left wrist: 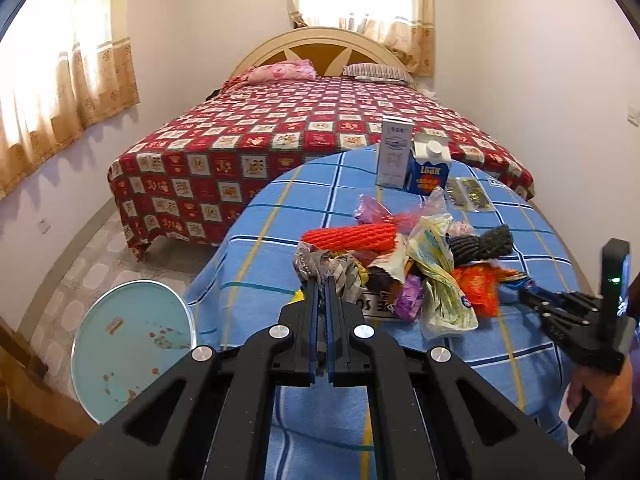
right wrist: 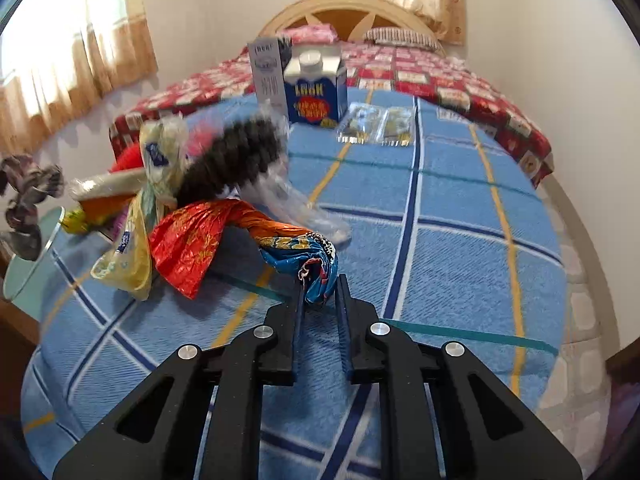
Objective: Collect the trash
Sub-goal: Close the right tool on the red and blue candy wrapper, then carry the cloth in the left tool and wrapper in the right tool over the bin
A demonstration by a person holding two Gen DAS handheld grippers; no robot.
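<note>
A heap of trash [left wrist: 400,268] lies on the blue checked cloth [left wrist: 280,248]. In the left wrist view my left gripper [left wrist: 322,280] is shut on a crumpled grey wrapper [left wrist: 316,262] at the heap's near-left edge. The same grey wrapper [right wrist: 28,196] shows in the right wrist view, lifted at the far left. My right gripper [right wrist: 320,290] is shut on the blue end of a red and blue foil wrapper [right wrist: 192,240], which trails left towards the heap. From the left wrist view the right gripper [left wrist: 527,294] is at the heap's right side, held by a hand [left wrist: 600,396].
A white box [left wrist: 394,152], a blue carton [left wrist: 430,168] and blister packs [left wrist: 468,194] stand at the cloth's far side. The heap also holds an orange foam net [left wrist: 352,236], a yellowish bag [left wrist: 436,280] and a dark net [left wrist: 480,244]. A round glass table [left wrist: 132,344] is left; a bed [left wrist: 260,132] behind.
</note>
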